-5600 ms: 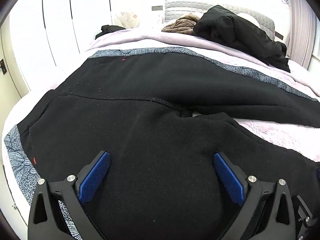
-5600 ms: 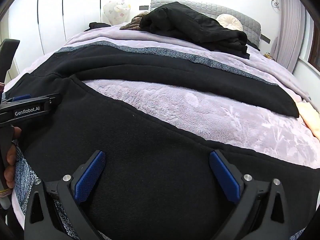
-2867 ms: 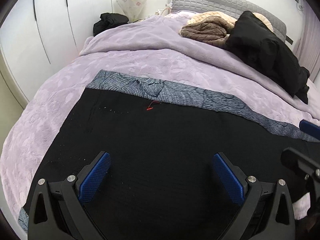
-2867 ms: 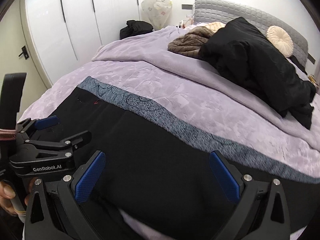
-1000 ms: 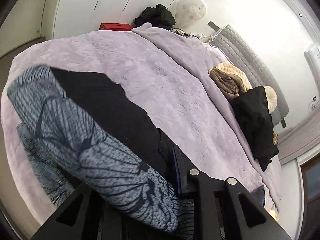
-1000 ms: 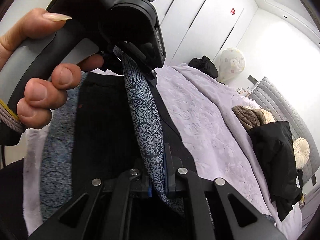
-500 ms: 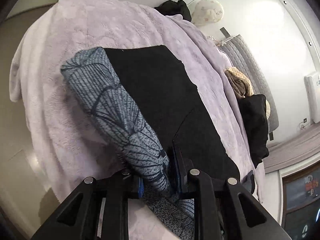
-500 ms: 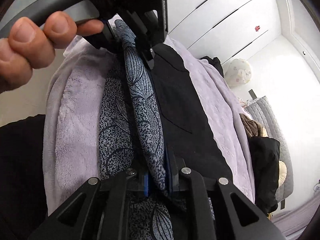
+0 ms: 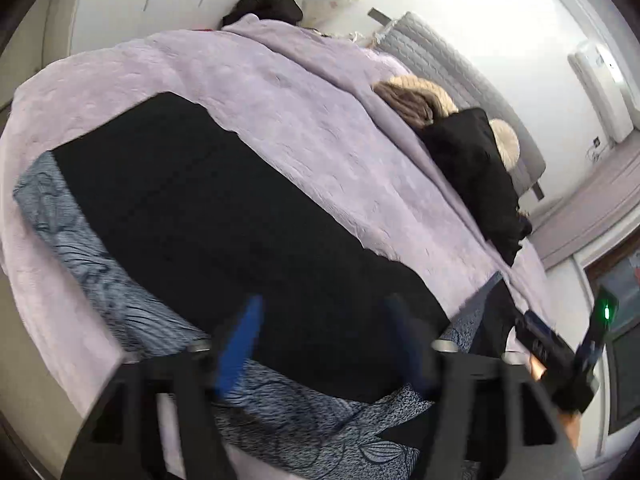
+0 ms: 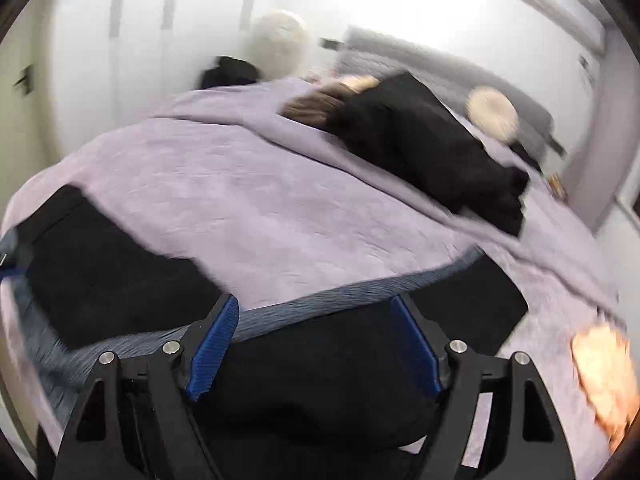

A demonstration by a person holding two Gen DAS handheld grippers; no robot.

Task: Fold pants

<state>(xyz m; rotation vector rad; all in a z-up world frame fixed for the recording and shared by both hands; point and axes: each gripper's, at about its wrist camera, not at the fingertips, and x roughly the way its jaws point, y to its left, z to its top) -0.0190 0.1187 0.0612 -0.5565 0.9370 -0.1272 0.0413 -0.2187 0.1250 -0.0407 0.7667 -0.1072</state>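
The black pants (image 9: 224,216) with a grey-blue patterned side stripe (image 9: 100,272) lie folded lengthwise along the near edge of the lilac bed. My left gripper (image 9: 320,344) is open and empty just above the waist end. My right gripper (image 10: 316,340) is open and empty above the pants (image 10: 320,376) further along, where the stripe (image 10: 340,300) crosses between its fingers. The right gripper also shows at the right edge of the left wrist view (image 9: 560,356). Both views are motion-blurred.
The lilac bedspread (image 9: 320,120) covers the bed. A black coat (image 10: 432,148) and a brown garment (image 10: 316,108) lie near the grey headboard (image 9: 448,52). White wardrobe doors (image 10: 120,60) stand at the left. Another dark item (image 9: 264,8) sits at the far corner.
Both grippers have let go of the patterned stripe edge and opened. The pants now lie flat on the bed, and both cameras have swung back towards the bed.
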